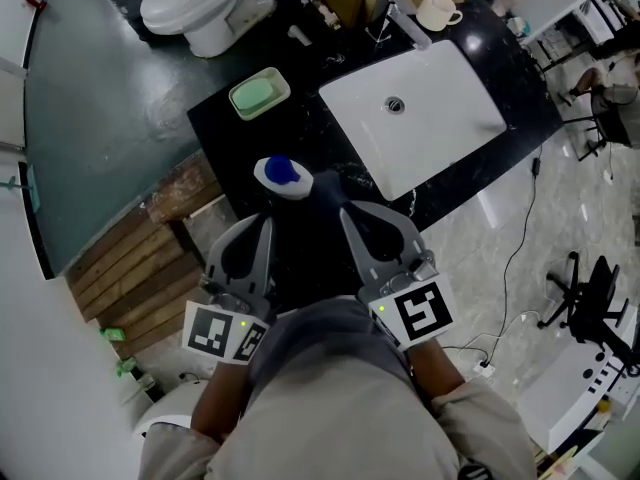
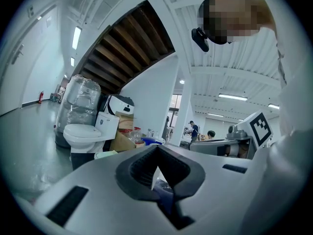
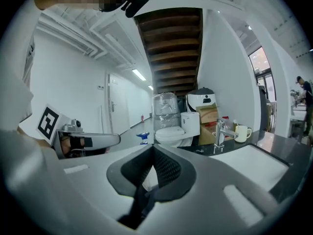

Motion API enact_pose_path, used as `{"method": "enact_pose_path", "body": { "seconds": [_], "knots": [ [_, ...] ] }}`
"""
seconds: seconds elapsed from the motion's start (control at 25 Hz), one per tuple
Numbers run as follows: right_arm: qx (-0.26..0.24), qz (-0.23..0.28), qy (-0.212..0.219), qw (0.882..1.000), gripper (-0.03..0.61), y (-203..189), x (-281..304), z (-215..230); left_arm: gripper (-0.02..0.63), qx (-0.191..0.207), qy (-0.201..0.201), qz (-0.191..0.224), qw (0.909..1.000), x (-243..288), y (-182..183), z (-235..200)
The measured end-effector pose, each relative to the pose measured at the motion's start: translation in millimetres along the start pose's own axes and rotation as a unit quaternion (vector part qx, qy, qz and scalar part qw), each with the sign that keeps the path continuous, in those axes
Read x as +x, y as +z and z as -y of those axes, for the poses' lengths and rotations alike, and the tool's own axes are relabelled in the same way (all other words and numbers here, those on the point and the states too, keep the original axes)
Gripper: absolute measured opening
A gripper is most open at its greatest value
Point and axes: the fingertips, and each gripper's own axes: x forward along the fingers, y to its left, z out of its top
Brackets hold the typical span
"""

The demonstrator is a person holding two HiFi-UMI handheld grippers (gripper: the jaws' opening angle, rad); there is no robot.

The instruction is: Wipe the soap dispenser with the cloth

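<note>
Head view looks steeply down on a black counter (image 1: 300,118) with a white sink (image 1: 440,118) set in it. The soap dispenser (image 1: 283,175), white with a blue top, stands at the counter's near edge, left of the sink. A dark cloth (image 1: 325,186) bunches just beside it on the right, near the tips of both grippers. The left gripper (image 1: 266,220) has its jaws closed together, with dark blue fabric pinched low between them, apparently the cloth. The right gripper (image 1: 348,214) is closed the same way on dark fabric. A green soap dish (image 1: 259,93) sits farther back on the counter.
</note>
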Motion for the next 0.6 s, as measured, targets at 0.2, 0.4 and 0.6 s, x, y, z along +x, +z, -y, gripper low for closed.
{"method": "enact_pose_path", "body": {
  "seconds": [0.2,0.4,0.6],
  "knots": [
    [-0.001,0.006,0.0,1.0,0.0,8.2,-7.8,-4.4,0.006,0.001,0.004,0.002,1.0,-2.8,8.5,3.7],
    [-0.007,0.007,0.001,1.0,-0.002,14.5,-14.7,-8.0,0.006,0.0,0.007,0.008,0.9999,-5.5,16.6,7.7],
    [-0.015,0.011,0.002,1.0,-0.002,19.2,-16.6,-11.0,0.006,-0.004,0.009,0.008,0.9999,-7.3,17.9,9.3]
  ]
}}
